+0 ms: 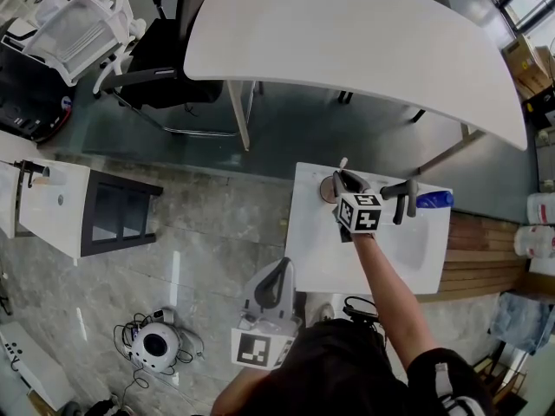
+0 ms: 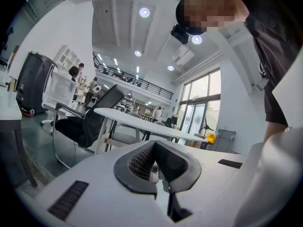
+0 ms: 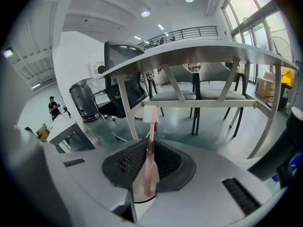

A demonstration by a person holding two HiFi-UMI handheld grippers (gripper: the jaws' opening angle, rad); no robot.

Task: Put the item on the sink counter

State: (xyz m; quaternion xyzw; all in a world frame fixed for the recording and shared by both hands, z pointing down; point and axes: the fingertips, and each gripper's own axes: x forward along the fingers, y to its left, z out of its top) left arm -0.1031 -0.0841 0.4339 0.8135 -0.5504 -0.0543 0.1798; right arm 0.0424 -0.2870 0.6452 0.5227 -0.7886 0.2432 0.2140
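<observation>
Right hand-held gripper (image 3: 149, 163) was pinching a pink toothbrush (image 3: 150, 136) over the sink desk (image 1: 312, 250); left hand-held gripper (image 2: 155, 163) pressed together, empty.

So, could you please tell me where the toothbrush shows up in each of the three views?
Head view: the toothbrush is just right of centre, its tip poking out past the right gripper above the sink counter.
Left gripper view: not in it.
Right gripper view: the toothbrush is at centre, upright, clamped between the jaws.
Shared landmark: the white table, visible in all three views.
</observation>
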